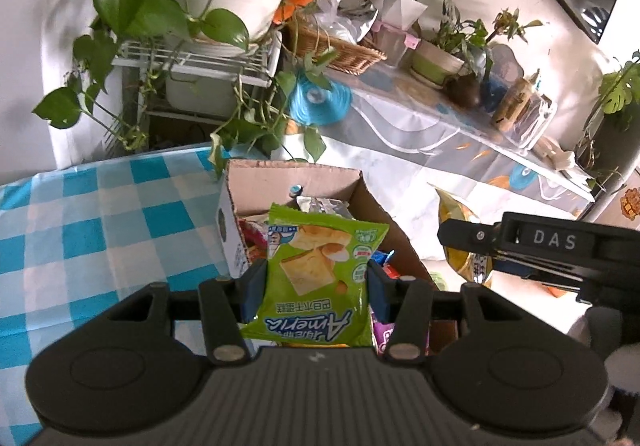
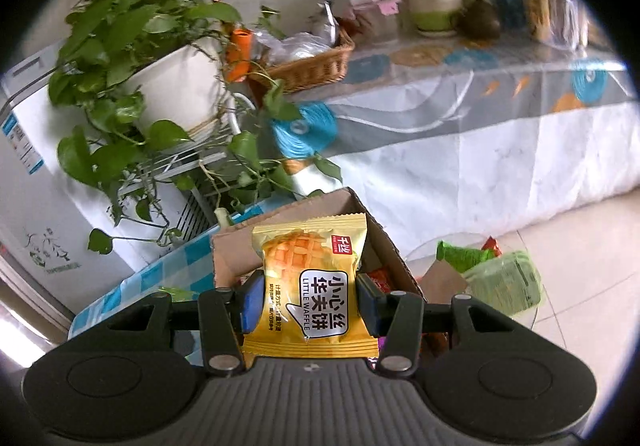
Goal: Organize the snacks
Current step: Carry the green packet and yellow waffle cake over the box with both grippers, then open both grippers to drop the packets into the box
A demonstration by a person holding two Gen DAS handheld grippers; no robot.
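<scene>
Green snack packet (image 1: 320, 266) pinched in left fingers (image 1: 256, 286); yellow waffle packet (image 2: 312, 294) (upright) pinched in right fingers (image 2: 252, 302), above cardboard box (image 2: 228, 258).

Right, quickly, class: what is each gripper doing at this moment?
Left gripper: shut on the green snack packet.
Right gripper: shut on the yellow waffle packet.

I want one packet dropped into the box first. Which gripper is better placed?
Left, marginally. Its green packet hangs over the open box; the right's yellow packet also fronts it.
</scene>
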